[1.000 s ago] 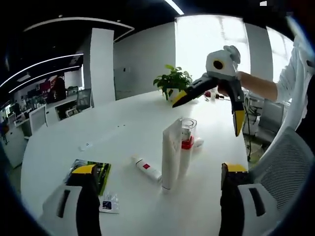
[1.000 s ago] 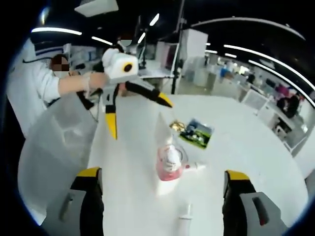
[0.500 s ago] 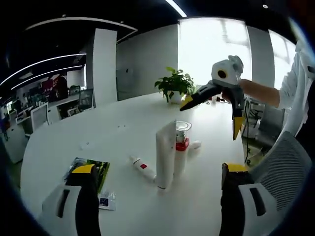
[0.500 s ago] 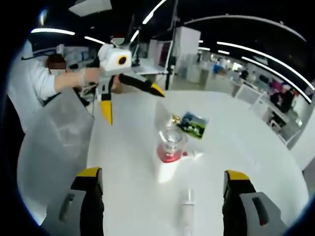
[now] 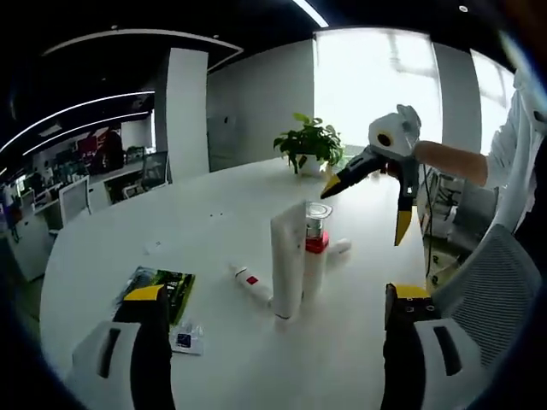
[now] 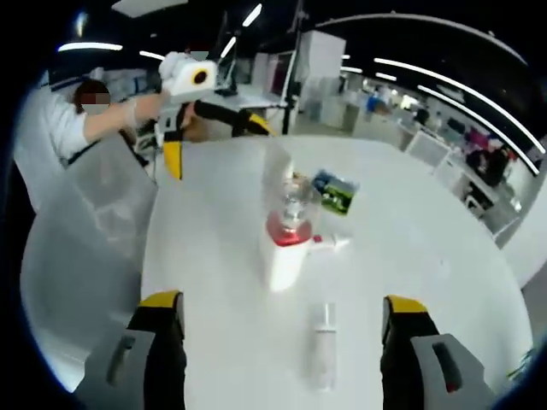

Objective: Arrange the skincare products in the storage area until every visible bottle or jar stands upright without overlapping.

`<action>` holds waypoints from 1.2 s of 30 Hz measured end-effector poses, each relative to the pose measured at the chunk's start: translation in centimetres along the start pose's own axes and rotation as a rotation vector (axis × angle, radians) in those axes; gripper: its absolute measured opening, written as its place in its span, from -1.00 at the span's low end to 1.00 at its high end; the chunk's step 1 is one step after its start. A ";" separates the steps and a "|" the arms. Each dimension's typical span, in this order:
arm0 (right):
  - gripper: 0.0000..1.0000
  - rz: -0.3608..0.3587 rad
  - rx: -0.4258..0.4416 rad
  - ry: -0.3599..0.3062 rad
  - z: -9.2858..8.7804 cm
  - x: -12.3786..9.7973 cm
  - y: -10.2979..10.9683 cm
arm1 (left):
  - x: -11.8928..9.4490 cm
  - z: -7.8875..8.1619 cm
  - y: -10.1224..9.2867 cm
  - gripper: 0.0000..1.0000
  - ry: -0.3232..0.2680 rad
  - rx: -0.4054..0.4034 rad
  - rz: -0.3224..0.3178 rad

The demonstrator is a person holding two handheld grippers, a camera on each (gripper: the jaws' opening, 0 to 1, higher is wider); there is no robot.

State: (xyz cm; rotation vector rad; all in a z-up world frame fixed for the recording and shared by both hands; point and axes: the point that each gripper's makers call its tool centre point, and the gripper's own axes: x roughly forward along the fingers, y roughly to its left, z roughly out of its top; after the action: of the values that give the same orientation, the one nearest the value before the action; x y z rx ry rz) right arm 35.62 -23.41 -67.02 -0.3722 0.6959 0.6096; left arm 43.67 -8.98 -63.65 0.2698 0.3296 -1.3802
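A tall white tube (image 5: pixel 288 260) stands upright mid-table, with a white bottle (image 5: pixel 316 249) with a red band and clear cap upright right behind it. A small white tube (image 5: pixel 252 287) lies flat to their left, and another small item (image 5: pixel 340 248) lies to the right. My left gripper (image 5: pixel 277 293) is open, short of the tube, holding nothing. My right gripper (image 5: pixel 365 212) hovers open above the far side. From there the red-banded bottle (image 6: pixel 286 248) stands nearest, the tall tube (image 6: pixel 277 175) behind it, and a small clear bottle (image 6: pixel 323 342) lies flat between my right gripper's (image 6: pixel 282 301) open jaws. The left gripper (image 6: pixel 214 149) hangs open beyond.
The round white table (image 5: pixel 205 231) carries a green packet (image 5: pixel 162 286) and a small sachet (image 5: pixel 184 339) near my left jaw. A potted plant (image 5: pixel 312 141) stands at the far edge. A mesh chair back (image 5: pixel 504 290) is at the right, and a person in white (image 6: pixel 64 128) holds the grippers.
The right gripper has come lower and closer to the red-banded bottle, which now looks larger and more side-on. The left view has shifted slightly. Nothing on the table has moved.
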 end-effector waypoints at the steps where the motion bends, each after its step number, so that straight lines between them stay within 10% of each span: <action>1: 0.81 0.000 0.003 0.012 -0.4 0.1 -0.1 | -0.1 -0.1 0.1 0.99 0.001 0.002 0.002; 18: 0.15 -0.010 0.011 0.242 -6.4 2.1 -1.5 | -1.1 -0.8 0.4 0.99 -0.015 -0.016 0.022; 36: -0.05 0.037 0.071 0.355 -9.6 5.3 -3.3 | -1.1 -1.9 1.0 0.99 -0.004 -0.021 0.047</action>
State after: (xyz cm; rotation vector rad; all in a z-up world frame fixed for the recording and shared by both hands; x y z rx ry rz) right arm 36.35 -28.71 -77.13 -0.4069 1.0634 0.5578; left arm 44.29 -7.06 -64.97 0.2554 0.3321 -1.3300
